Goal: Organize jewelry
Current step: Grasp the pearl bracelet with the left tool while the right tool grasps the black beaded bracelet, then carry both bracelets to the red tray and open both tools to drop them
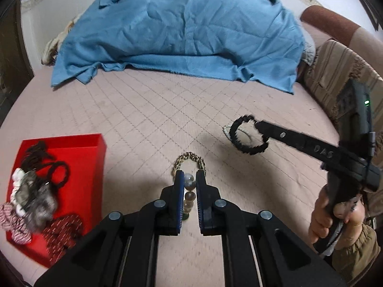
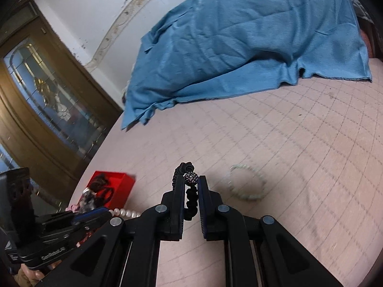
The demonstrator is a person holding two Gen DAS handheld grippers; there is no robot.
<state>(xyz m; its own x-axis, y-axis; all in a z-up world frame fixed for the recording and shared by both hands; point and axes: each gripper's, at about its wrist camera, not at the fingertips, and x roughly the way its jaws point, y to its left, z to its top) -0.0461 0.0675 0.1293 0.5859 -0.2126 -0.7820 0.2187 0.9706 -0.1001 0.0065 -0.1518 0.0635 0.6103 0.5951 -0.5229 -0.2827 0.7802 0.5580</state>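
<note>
1. The raised letters "DAS" are read on the black finger of the right gripper (image 1: 259,129) in the left wrist view; on the left gripper (image 2: 105,211), white lettering is seen in the right wrist view, blurred, perhaps beginning "Gen".
2. A bracelet of pale round beads with a gold-and-black braided section (image 1: 189,165) is pinched between the nearly closed fingers of the left gripper (image 1: 190,179), above the pink quilted bed cover (image 1: 148,110).
3. A black coiled bracelet with a sparkling dark bead (image 2: 190,179) is clamped by the nearly closed right gripper (image 2: 191,181).
4. A pale beaded bracelet (image 2: 246,183) is left lying on the cover, just beside the right fingers.
5. An open red rectangular box (image 1: 95,150), filled with cords and scrunchies, is seen at the left.
6. A crumpled blue cloth (image 1: 177,31) is spread behind.
</note>
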